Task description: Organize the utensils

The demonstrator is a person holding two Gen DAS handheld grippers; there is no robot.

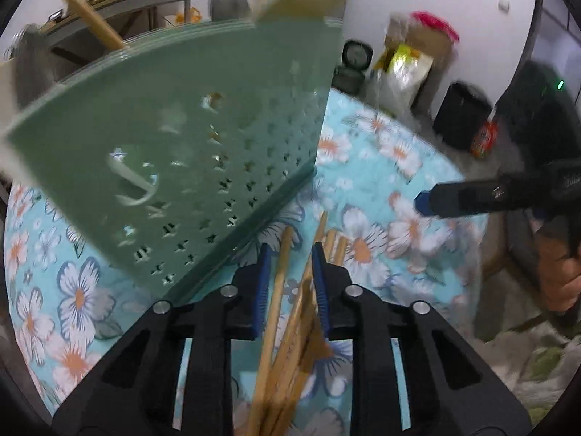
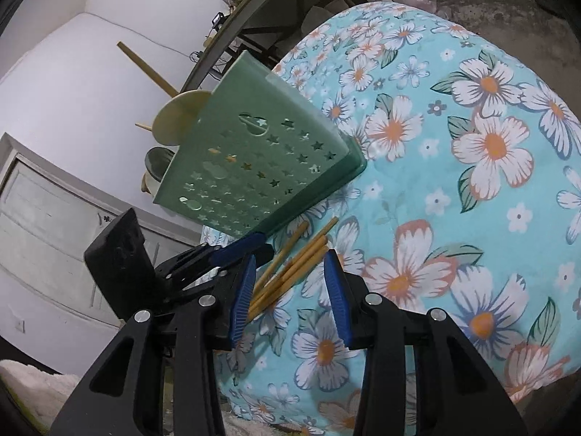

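Observation:
A bundle of wooden chopsticks lies on the floral tablecloth, right beside the base of a green perforated utensil holder. My left gripper has its blue pads closed around the bundle, and the sticks fill the gap between them. In the right wrist view the same chopsticks show past my right gripper, which is open with nothing between its pads and hovers just short of them. The left gripper reaches in from the left under the holder. Wooden spoons stick out of the holder.
A person's hand carries the right gripper at the table's right side. Bags and a black box stand by the far wall. A shelf runs behind the holder. A white cabinet stands left of the table.

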